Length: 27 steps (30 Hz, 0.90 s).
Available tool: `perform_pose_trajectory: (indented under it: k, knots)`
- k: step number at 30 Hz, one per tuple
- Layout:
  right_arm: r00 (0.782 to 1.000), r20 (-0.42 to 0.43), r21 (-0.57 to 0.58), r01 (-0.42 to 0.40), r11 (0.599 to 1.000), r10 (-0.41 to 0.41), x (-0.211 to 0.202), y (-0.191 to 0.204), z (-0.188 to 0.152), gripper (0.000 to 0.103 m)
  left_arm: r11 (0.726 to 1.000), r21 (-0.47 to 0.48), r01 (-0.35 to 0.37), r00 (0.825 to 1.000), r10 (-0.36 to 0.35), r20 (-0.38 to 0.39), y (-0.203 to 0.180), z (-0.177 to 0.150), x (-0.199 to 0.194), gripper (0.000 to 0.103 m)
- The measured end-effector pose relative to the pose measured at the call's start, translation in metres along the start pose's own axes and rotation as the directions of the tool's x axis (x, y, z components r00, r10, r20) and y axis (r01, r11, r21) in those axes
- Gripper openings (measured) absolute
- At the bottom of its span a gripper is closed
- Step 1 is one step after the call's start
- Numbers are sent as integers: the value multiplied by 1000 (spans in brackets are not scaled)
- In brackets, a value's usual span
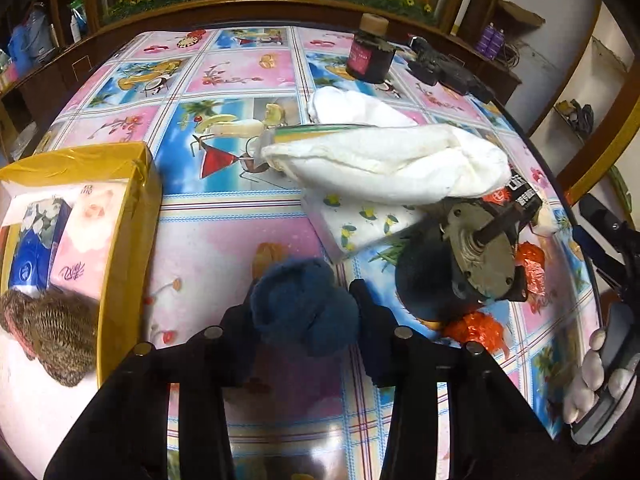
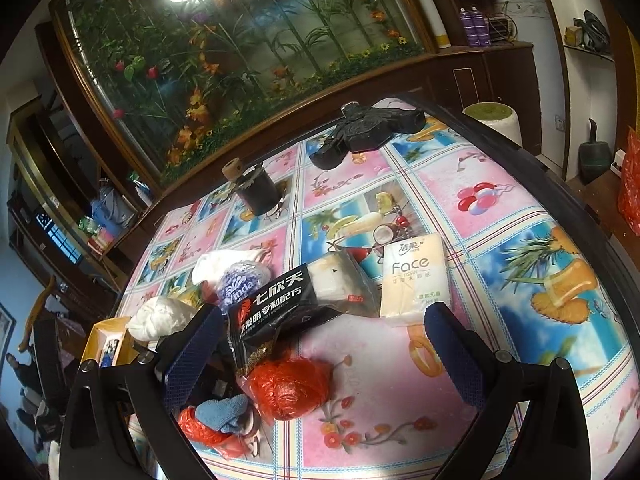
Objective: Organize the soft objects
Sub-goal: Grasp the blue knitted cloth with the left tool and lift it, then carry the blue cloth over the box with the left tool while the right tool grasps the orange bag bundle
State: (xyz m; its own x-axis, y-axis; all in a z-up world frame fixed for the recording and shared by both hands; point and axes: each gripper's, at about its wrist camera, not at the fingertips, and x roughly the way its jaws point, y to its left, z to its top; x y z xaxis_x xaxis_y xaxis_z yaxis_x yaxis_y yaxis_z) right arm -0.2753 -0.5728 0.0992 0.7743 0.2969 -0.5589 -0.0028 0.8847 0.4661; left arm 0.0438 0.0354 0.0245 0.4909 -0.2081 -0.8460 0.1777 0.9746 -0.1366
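Clamping a blue woolly bundle [image 1: 304, 304], the left gripper [image 1: 304, 312] hangs beside the yellow box [image 1: 132, 216] (unseen by the right wrist camera) at the tabletop's left edge. Right gripper [image 2: 320, 344] gapes wide over a red bag [image 2: 288, 388]; only its view shows a "Face" tissue pack [image 2: 416, 280].

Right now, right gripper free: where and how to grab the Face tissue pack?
Grip the Face tissue pack across its narrow width, mid-body, from above. It lies flat on the tablecloth, long sides bare; the right gripper already stands open just short of it.
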Motion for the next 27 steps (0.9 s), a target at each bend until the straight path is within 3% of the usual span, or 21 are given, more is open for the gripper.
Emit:
perform_pose_trajectory:
  k: [4,7,10,13,21,23,27]
  knots:
    - [1000,-20,-12,4,1000,-4,6,2,0,102,999,5,36,999,-36,35,-2,-11,-20,39]
    - [998,-52,-32,-40,999,39,9,8,-2,102,997,1,76,995,-76,66,-3,-24,-42,39]
    - [994,-74,-91,-91,992,84,11,23,-6,102,989,-34,141,986,-138,93,3,-41,-65,39]
    - [994,-85,-120,-82,989,72,16,27,-8,102,976,-70,208,972,-198,122,9,-59,-87,39]
    - [995,-80,58,-58,997,63,24,-15,-2,102,956,-127,264,953,-238,188,24,-93,-118,39]
    - [993,-100,13,-64,998,65,27,-8,-4,100,957,-126,260,953,-233,196,26,-98,-120,39]
    - [984,-176,-153,-30,988,3,43,25,-19,78,960,-124,252,953,-223,206,35,-105,-126,39]
